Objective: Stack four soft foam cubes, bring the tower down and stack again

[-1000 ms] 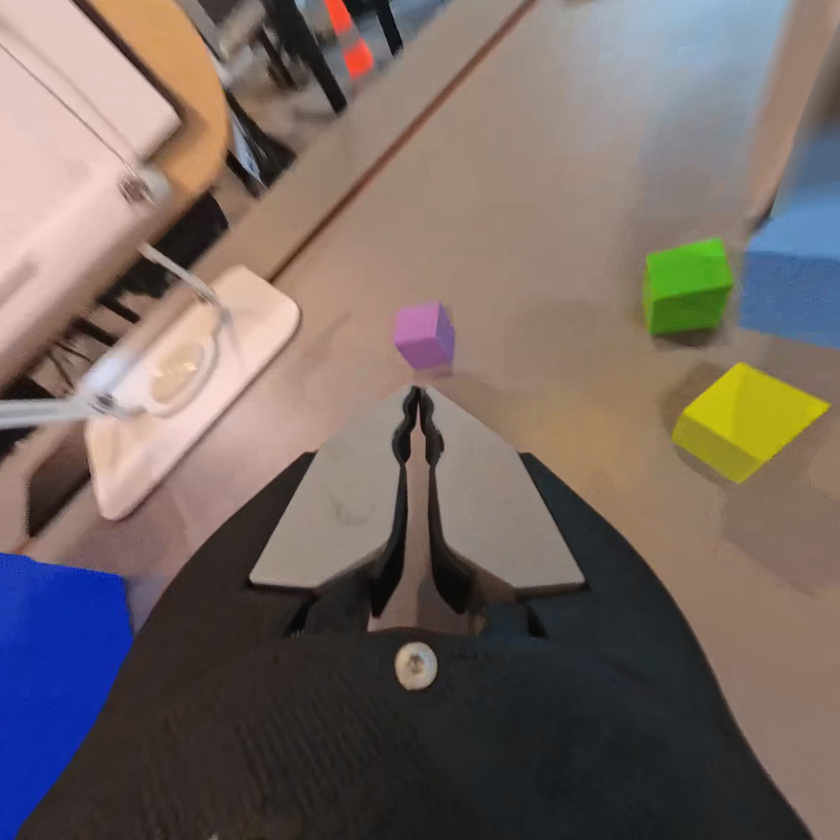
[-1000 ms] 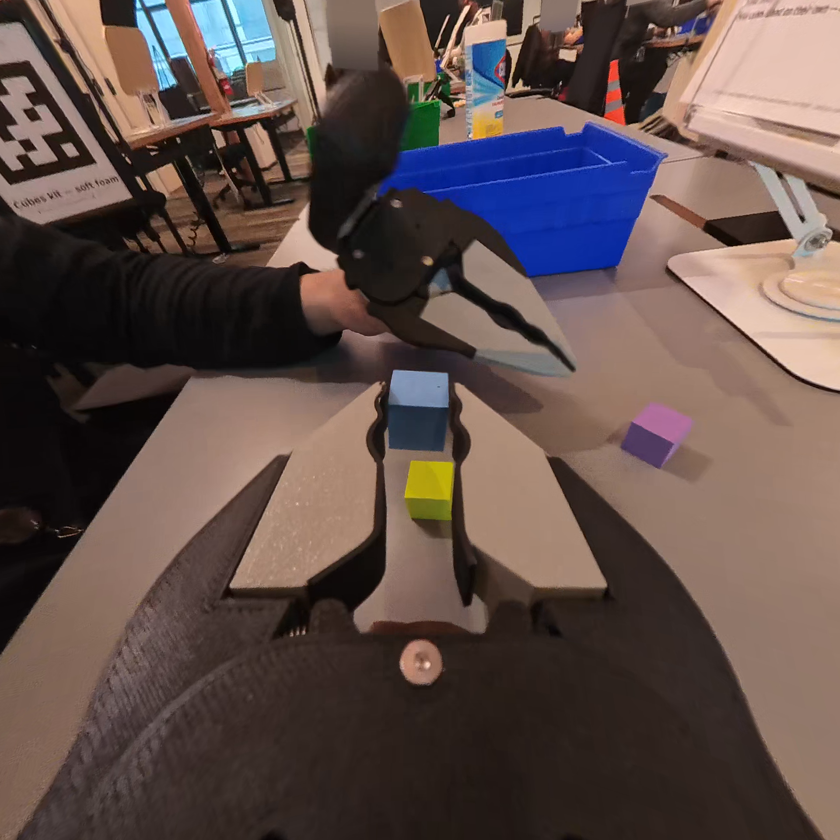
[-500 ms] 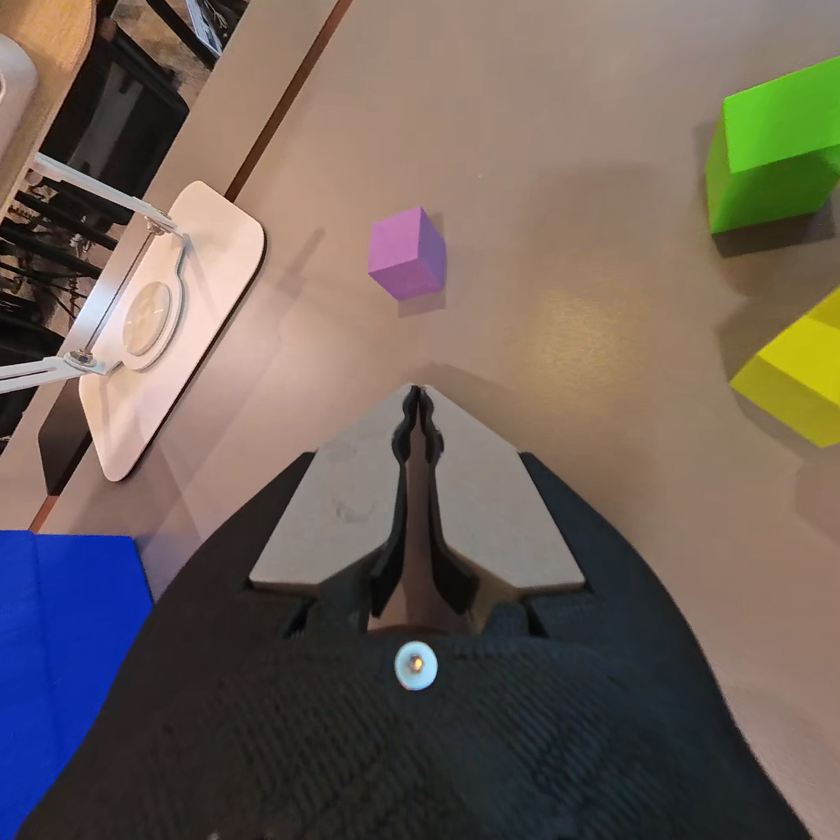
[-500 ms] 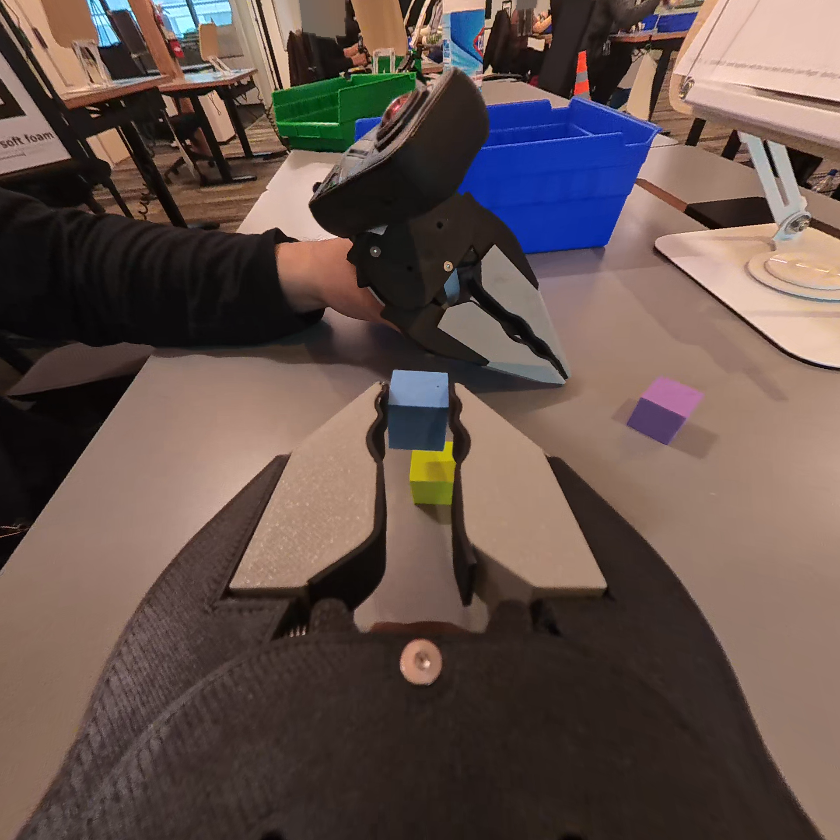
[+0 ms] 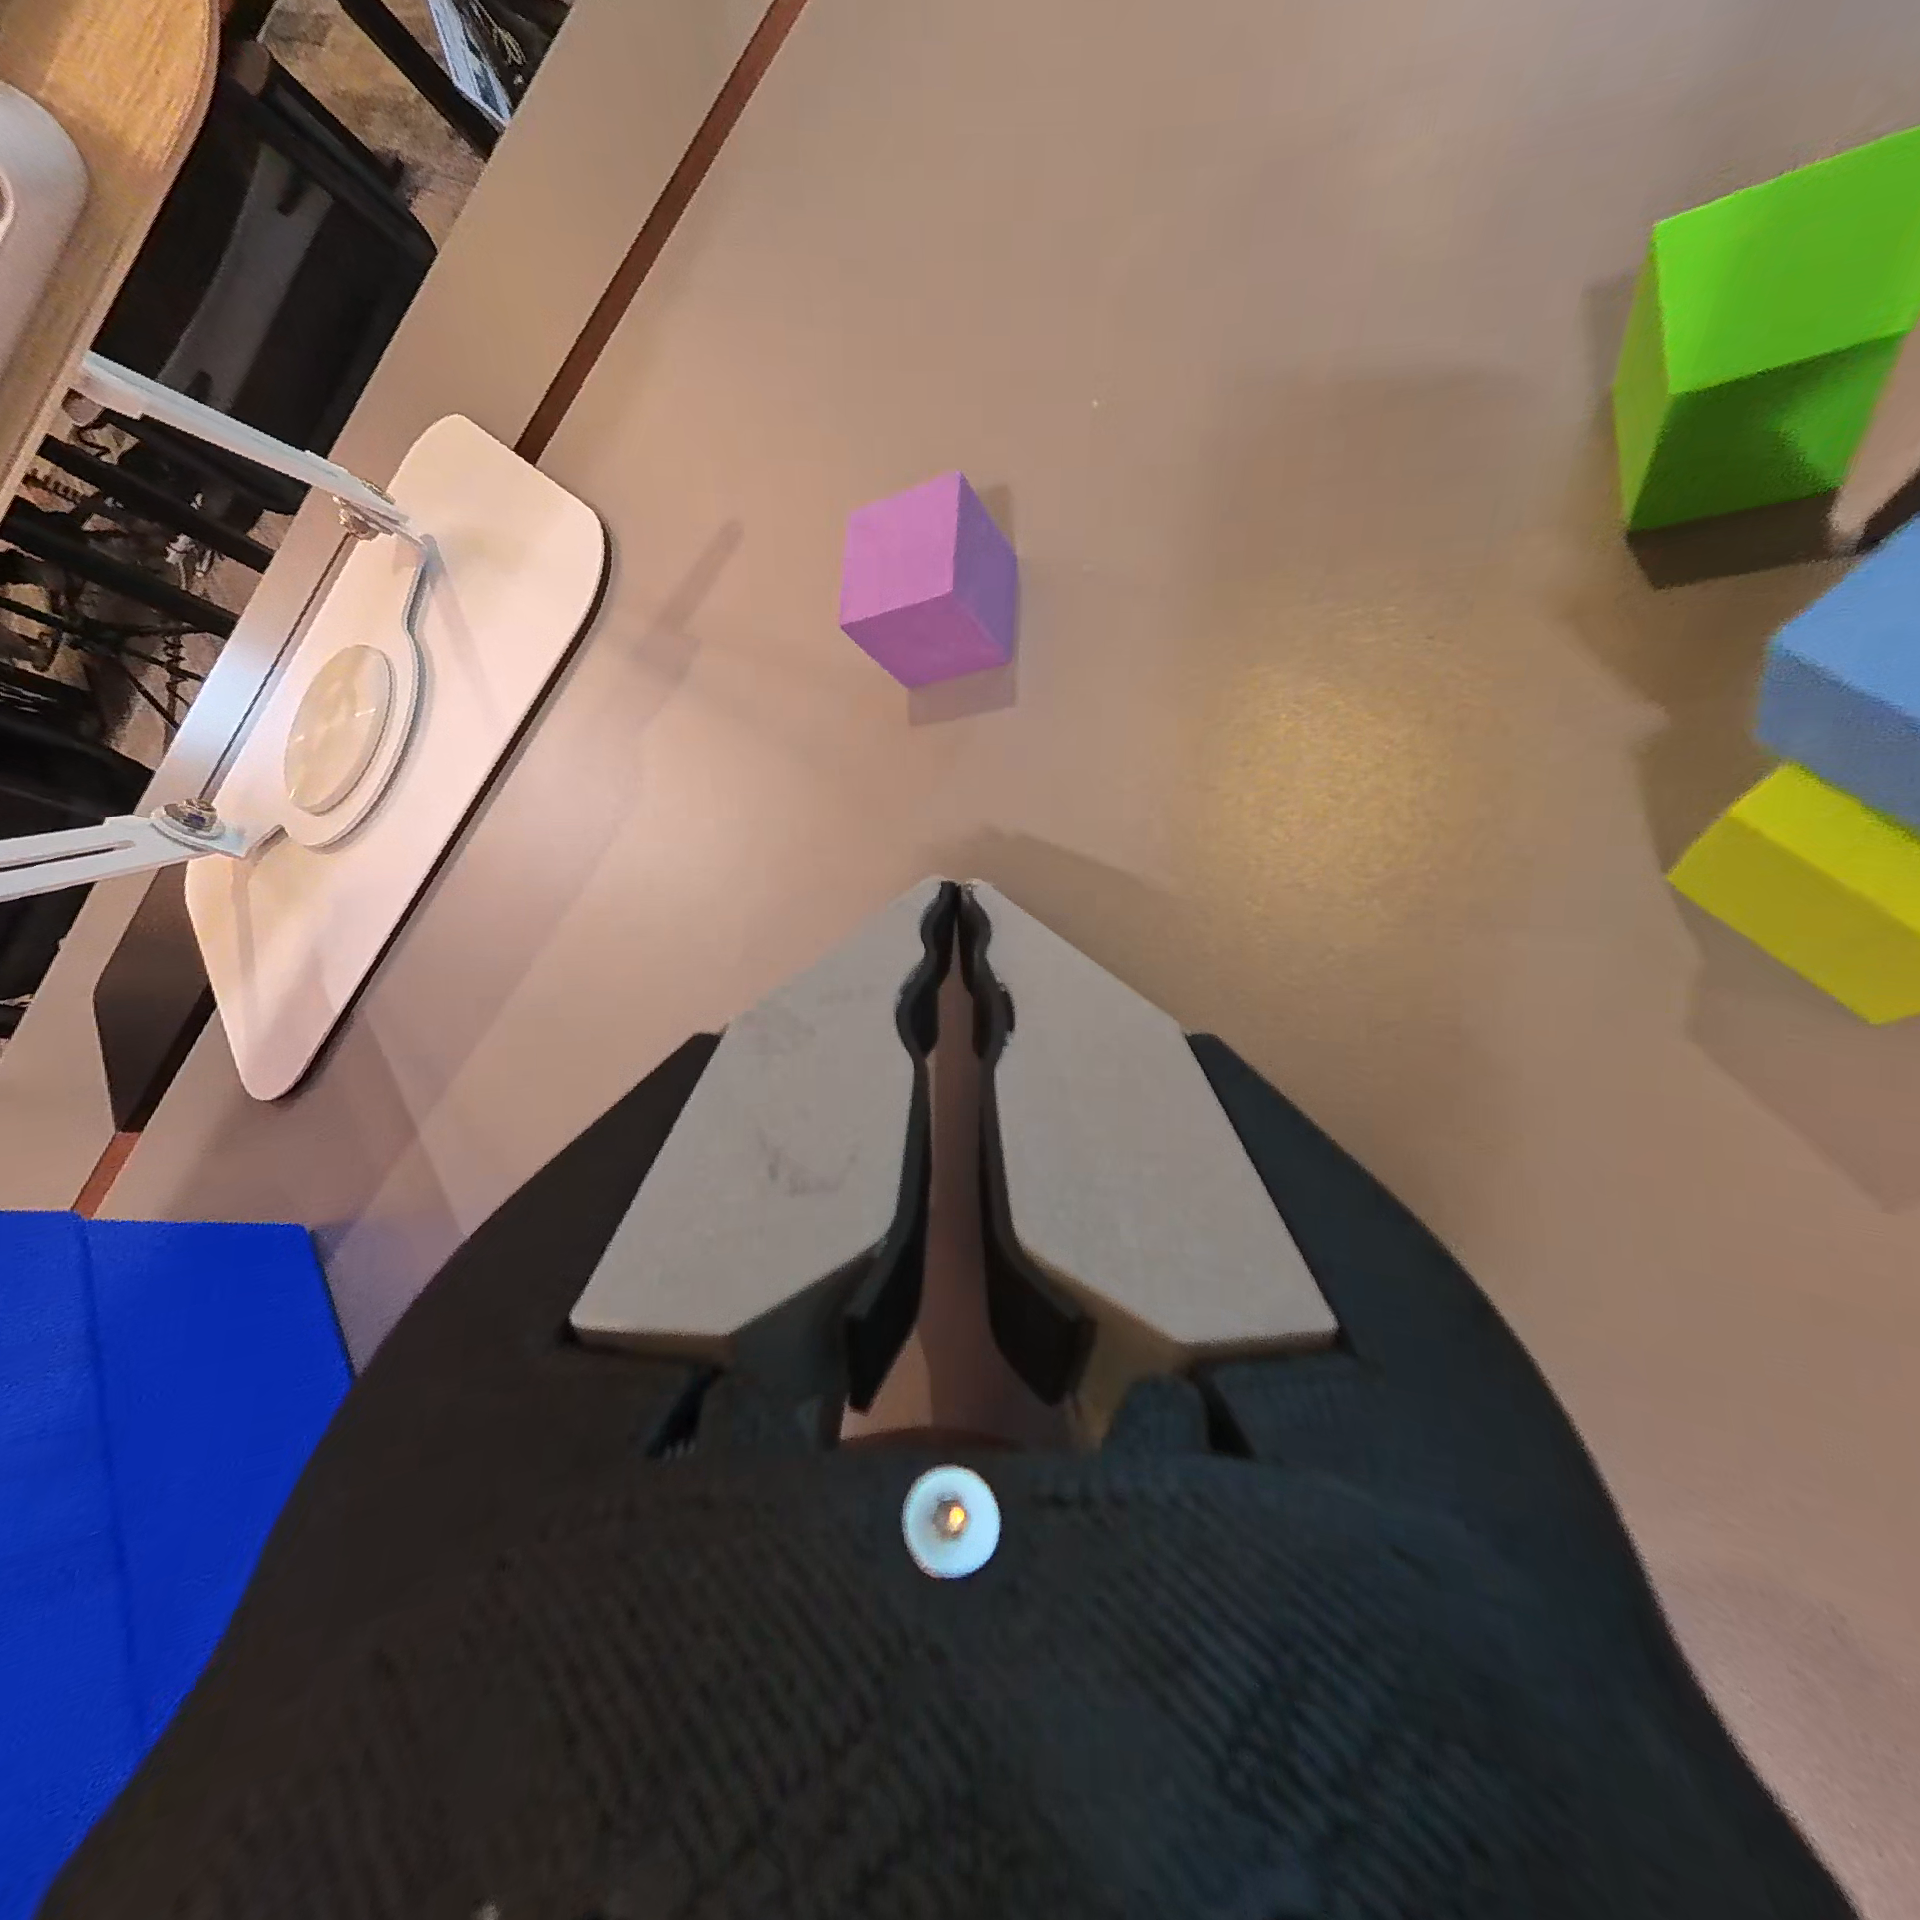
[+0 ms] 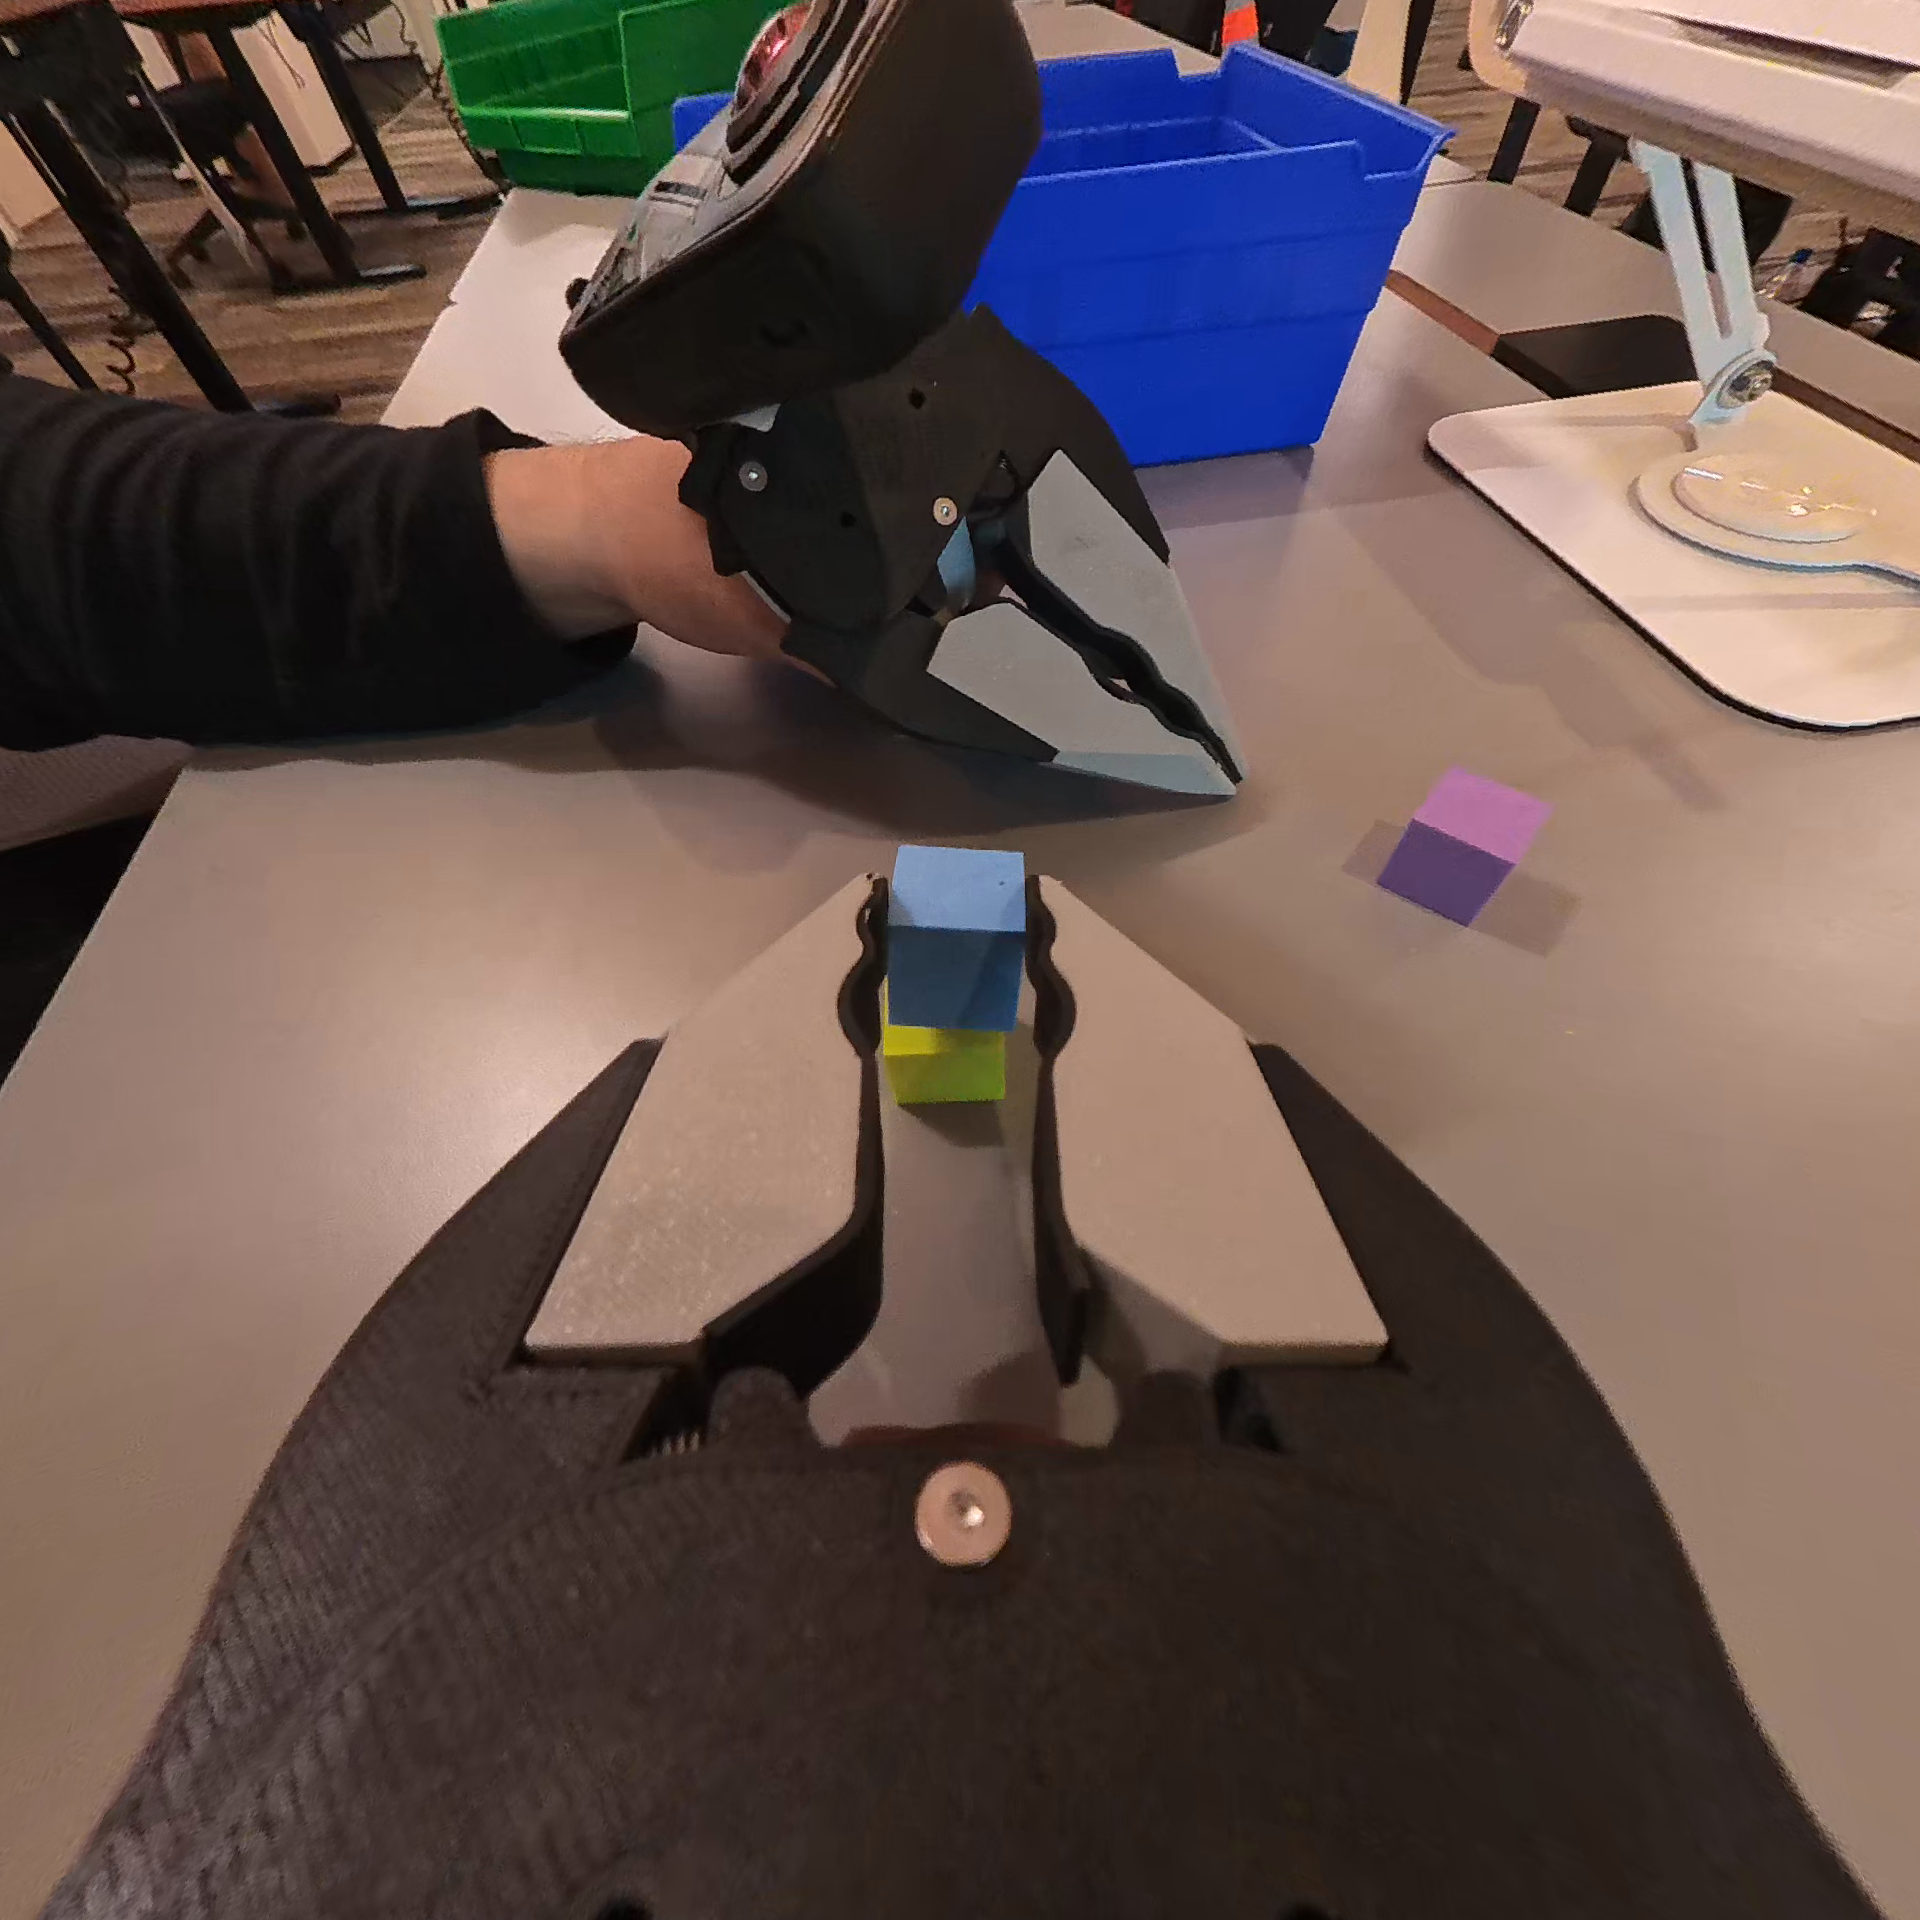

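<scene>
My right gripper is shut on a blue cube and holds it right over a yellow cube on the grey table; whether they touch I cannot tell. In the left wrist view the blue cube and the yellow cube show at the right edge, with a green cube beyond them. A purple cube lies alone ahead of my left gripper, which is shut and empty, tips low near the table. It also shows in the right wrist view, left of the purple cube.
A blue bin stands at the back, with a green bin behind it. A white stand base sits at the right. A person's sleeve and hand reach in from the left. Some 12 cm of space lies between my two pairs of fingers.
My right gripper has lowered the blue cube down over the yellow cube. My left gripper has dropped and tilted toward the table, still shut. The purple cube has not moved.
</scene>
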Tool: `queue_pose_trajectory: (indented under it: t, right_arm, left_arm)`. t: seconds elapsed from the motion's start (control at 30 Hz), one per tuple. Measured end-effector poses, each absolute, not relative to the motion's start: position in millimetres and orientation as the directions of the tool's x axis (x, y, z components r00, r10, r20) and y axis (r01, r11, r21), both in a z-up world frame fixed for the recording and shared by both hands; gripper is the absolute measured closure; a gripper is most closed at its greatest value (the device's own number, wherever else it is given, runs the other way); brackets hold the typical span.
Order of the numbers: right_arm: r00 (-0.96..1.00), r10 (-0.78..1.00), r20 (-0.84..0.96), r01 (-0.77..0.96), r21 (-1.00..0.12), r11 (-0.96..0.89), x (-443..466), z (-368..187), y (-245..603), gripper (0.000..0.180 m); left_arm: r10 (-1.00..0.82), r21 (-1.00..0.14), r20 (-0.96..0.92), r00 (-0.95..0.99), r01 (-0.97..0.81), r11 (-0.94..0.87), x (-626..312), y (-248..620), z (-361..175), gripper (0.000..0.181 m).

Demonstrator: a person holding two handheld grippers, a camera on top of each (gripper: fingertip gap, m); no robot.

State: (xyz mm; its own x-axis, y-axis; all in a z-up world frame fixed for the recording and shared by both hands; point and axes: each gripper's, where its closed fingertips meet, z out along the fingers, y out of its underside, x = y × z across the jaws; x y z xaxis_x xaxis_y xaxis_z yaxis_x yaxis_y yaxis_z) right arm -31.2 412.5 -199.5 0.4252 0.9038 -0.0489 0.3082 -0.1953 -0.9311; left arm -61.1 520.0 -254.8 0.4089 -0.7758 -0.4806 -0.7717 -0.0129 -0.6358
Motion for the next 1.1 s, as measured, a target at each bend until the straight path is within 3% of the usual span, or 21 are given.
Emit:
queue_pose_trajectory:
  t: [0.93,1.1]
  right_arm:
    - [0.498,0.867,-0.014,0.357,-0.908,-0.22,-33,-209,411,0.156]
    - [0.503,0.864,-0.032,0.361,-0.9,-0.243,-33,-212,412,0.139]
  left_arm:
    - [-0.766,-0.629,-0.497,0.408,-0.777,-0.006,-60,520,-255,0.181]
    - [-0.805,-0.647,-0.447,0.391,-0.762,-0.011,-57,510,-255,0.181]
